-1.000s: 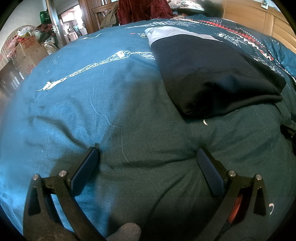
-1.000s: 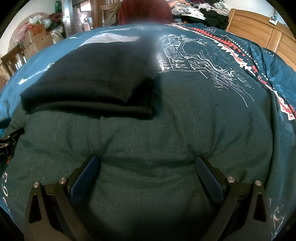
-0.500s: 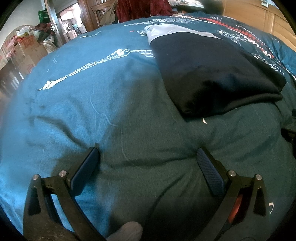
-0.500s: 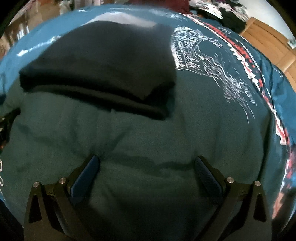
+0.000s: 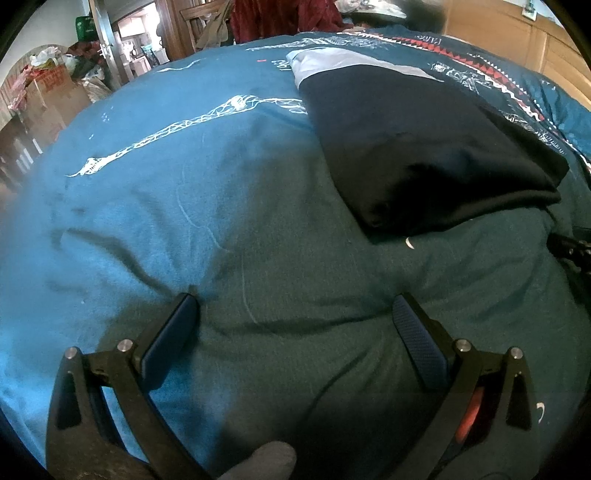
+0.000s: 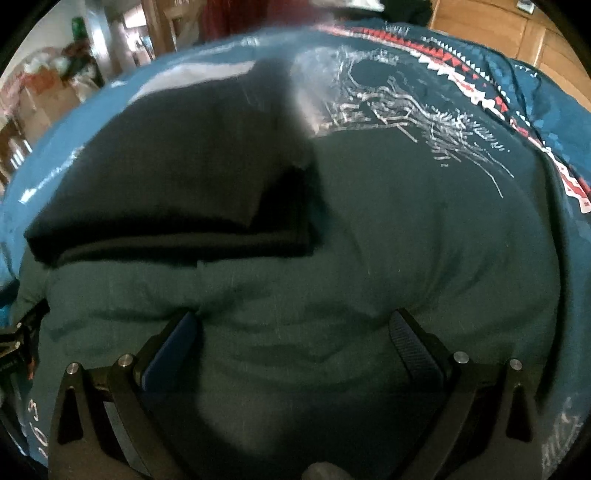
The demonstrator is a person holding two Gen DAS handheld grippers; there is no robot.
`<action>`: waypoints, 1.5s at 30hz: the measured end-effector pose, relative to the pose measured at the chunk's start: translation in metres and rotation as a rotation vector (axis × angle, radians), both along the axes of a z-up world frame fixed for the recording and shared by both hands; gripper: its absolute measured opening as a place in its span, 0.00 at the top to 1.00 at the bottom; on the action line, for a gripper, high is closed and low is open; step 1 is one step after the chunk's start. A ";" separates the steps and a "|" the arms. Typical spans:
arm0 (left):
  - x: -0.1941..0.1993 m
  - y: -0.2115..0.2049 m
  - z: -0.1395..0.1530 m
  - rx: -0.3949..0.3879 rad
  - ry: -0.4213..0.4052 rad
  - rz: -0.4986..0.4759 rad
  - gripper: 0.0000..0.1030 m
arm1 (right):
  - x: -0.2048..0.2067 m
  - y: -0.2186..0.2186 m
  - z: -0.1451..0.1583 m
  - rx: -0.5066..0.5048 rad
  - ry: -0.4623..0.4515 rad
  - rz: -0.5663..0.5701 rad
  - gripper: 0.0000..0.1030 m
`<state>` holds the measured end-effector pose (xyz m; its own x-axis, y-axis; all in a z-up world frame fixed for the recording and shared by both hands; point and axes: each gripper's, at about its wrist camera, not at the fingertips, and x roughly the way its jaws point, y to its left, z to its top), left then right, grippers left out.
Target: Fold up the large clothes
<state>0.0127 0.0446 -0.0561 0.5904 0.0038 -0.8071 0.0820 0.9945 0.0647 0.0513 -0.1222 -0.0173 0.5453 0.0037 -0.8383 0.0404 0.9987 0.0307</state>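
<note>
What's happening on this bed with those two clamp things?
A person holds a two-finger gripper in each hand for folding clothes. A black garment lies folded on the teal bedspread. The left gripper and right gripper are both open, holding nothing, with fingertips down at the bedspread just short of the garment.

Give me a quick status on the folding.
Left claw open, right claw open, both empty over the bedspread. Black garment lies folded ahead. Nothing in the way.

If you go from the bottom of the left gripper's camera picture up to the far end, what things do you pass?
Left gripper → teal bedspread → folded black garment → red clothing beyond the bed.
</note>
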 end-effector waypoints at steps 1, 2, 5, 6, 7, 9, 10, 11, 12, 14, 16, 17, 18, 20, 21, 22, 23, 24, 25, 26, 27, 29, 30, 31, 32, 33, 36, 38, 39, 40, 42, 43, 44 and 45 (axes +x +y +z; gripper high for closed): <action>0.000 0.000 0.000 0.002 -0.002 0.000 0.00 | -0.002 0.000 -0.001 -0.001 -0.022 0.002 0.00; 0.000 0.000 0.000 0.002 -0.004 0.000 0.00 | -0.004 -0.001 -0.002 -0.002 -0.043 0.002 0.00; -0.001 0.000 0.000 0.001 -0.008 -0.001 0.00 | -0.008 0.002 -0.004 -0.001 -0.068 0.002 0.00; -0.001 0.000 -0.001 0.001 -0.008 -0.001 0.00 | -0.008 0.001 -0.004 0.003 -0.075 0.002 0.00; -0.001 0.000 -0.001 0.001 -0.009 -0.001 0.00 | -0.007 -0.001 -0.005 0.006 -0.079 0.003 0.00; -0.001 0.000 -0.001 0.000 -0.009 -0.001 0.00 | -0.005 -0.004 -0.005 0.010 -0.083 0.004 0.00; -0.001 0.000 -0.001 0.000 -0.010 -0.001 0.00 | -0.004 -0.006 -0.005 0.011 -0.085 0.005 0.00; -0.001 0.000 -0.001 0.000 -0.009 -0.001 0.00 | -0.008 -0.004 -0.005 0.012 -0.088 0.004 0.00; -0.001 0.000 -0.001 0.000 -0.009 -0.001 0.00 | -0.012 -0.001 -0.005 0.011 -0.090 0.005 0.00; -0.001 0.000 -0.001 0.000 -0.008 -0.001 0.00 | -0.017 0.003 -0.005 0.011 -0.095 0.004 0.00; -0.001 0.000 -0.001 0.000 -0.008 -0.001 0.00 | -0.021 0.006 -0.005 0.012 -0.098 0.003 0.00; -0.001 0.000 -0.001 0.001 -0.009 -0.001 0.00 | -0.022 0.006 -0.005 0.012 -0.099 0.003 0.00; -0.001 0.000 -0.001 0.001 -0.008 -0.001 0.00 | -0.022 0.006 -0.005 0.013 -0.100 0.003 0.00; -0.001 0.001 -0.001 0.002 -0.008 -0.001 0.00 | -0.024 0.007 -0.005 0.015 -0.102 0.004 0.00; -0.001 0.001 0.000 0.002 -0.005 0.000 0.00 | -0.024 0.007 -0.005 0.016 -0.102 0.004 0.00; -0.001 0.002 0.001 -0.001 -0.002 0.000 0.00 | -0.024 0.007 -0.005 0.016 -0.100 0.004 0.00; 0.000 0.002 0.002 -0.006 0.003 0.000 0.00 | -0.024 0.007 -0.004 0.013 -0.092 0.006 0.00; 0.001 0.003 0.003 -0.013 0.011 -0.001 0.00 | -0.023 0.008 -0.004 0.011 -0.084 0.008 0.00; 0.002 0.004 0.004 -0.021 0.018 0.000 0.00 | -0.022 0.008 -0.003 0.010 -0.076 0.010 0.00; 0.003 0.005 0.004 -0.024 0.022 0.003 0.00 | -0.021 0.008 -0.002 0.008 -0.067 0.014 0.00; 0.004 0.004 0.004 -0.021 0.027 0.006 0.00 | -0.021 0.008 -0.002 0.005 -0.061 0.015 0.00; 0.005 0.004 0.006 -0.024 0.033 0.011 0.00 | -0.019 0.010 0.000 -0.007 -0.035 0.023 0.00; 0.004 0.005 0.008 -0.038 0.033 0.017 0.00 | -0.018 0.010 0.002 -0.009 -0.022 0.028 0.00; 0.004 0.007 0.011 -0.056 0.032 0.024 0.00 | -0.018 0.010 0.005 -0.007 -0.008 0.031 0.00; 0.003 0.008 0.016 -0.074 0.034 0.031 0.00 | -0.018 0.009 0.010 0.003 0.009 0.034 0.00; 0.001 0.010 0.024 -0.091 0.028 0.038 0.00 | -0.020 0.009 0.017 0.004 0.010 0.035 0.00; -0.009 0.006 0.056 -0.073 -0.039 0.040 0.00 | -0.032 0.013 0.055 -0.024 -0.056 0.042 0.00; -0.020 -0.001 0.092 -0.045 -0.127 0.029 0.00 | -0.044 0.017 0.091 -0.031 -0.116 0.046 0.00; -0.028 -0.003 0.109 -0.035 -0.176 0.023 0.00 | -0.050 0.019 0.108 -0.042 -0.148 0.047 0.00; -0.039 -0.006 0.136 -0.019 -0.249 0.019 0.00 | -0.057 0.022 0.125 -0.053 -0.182 0.050 0.00; -0.059 -0.010 0.173 0.009 -0.360 0.020 0.00 | -0.080 0.030 0.175 -0.091 -0.308 0.053 0.00; -0.071 -0.012 0.194 0.013 -0.428 0.021 0.00 | -0.092 0.034 0.198 -0.116 -0.378 0.052 0.00; -0.084 -0.012 0.213 0.007 -0.485 0.031 0.00 | -0.108 0.039 0.223 -0.152 -0.460 0.032 0.00; -0.094 -0.011 0.228 -0.014 -0.519 0.039 0.00 | -0.117 0.041 0.238 -0.161 -0.494 0.018 0.00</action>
<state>-0.0817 0.0334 0.1722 0.9125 0.0257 -0.4082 0.0050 0.9972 0.0740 -0.0654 -0.0812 0.2203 0.8773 -0.0908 -0.4713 0.0425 0.9928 -0.1123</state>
